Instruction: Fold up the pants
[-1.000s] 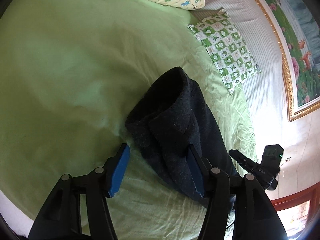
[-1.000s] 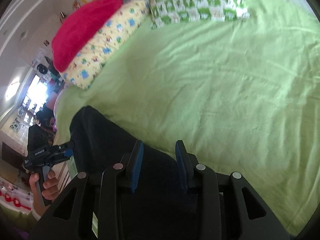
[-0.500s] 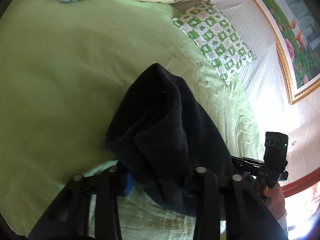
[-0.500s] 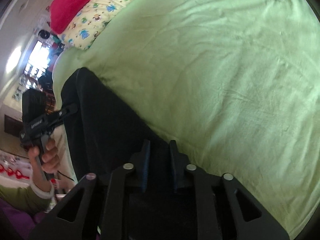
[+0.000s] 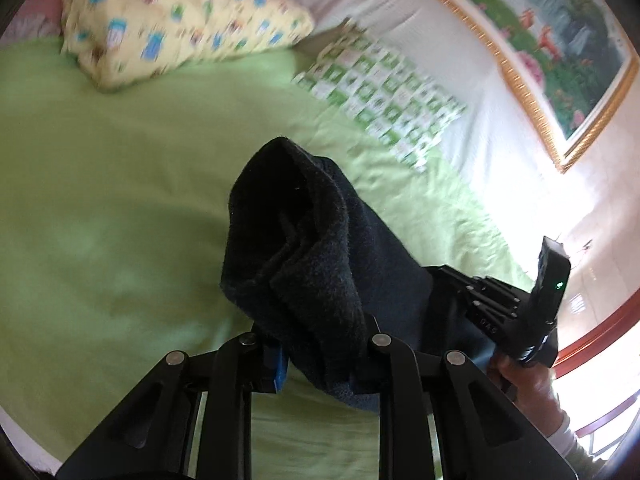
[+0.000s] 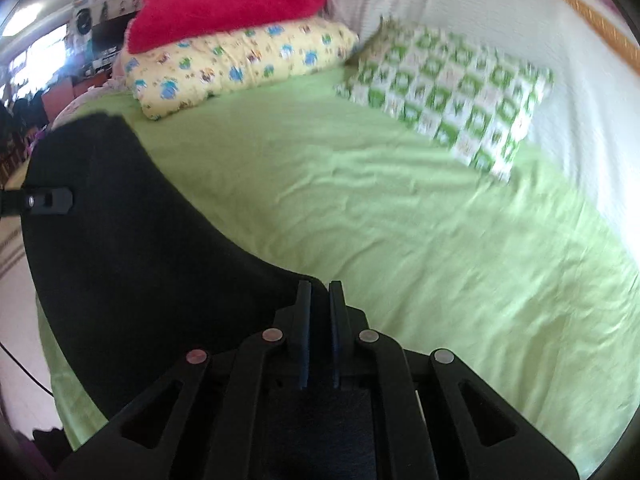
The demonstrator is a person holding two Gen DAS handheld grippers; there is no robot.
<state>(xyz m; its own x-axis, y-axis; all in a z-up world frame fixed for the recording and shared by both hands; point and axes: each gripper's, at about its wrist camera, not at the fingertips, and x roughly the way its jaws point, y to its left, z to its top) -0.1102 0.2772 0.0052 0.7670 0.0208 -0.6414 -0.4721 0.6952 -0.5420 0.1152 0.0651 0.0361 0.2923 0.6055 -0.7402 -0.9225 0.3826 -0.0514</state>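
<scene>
The dark navy fleece pants hang bunched between my two grippers above the green bed sheet. My left gripper is shut on one end of the pants, which drape over and hide its fingertips. My right gripper is shut on the other end; the cloth stretches away from it to the left. The right gripper and the hand that holds it show at the right of the left wrist view. A tip of the left gripper shows at the left edge of the right wrist view.
A yellow cartoon-print pillow with a red pillow on top and a green checked pillow lie at the head of the bed. A framed picture hangs on the wall behind. The bed's edge runs at the left.
Both grippers closed on the pants and lifted them off the sheet. Both views tilted up toward the pillows. The cloth now hangs taut between the two grippers.
</scene>
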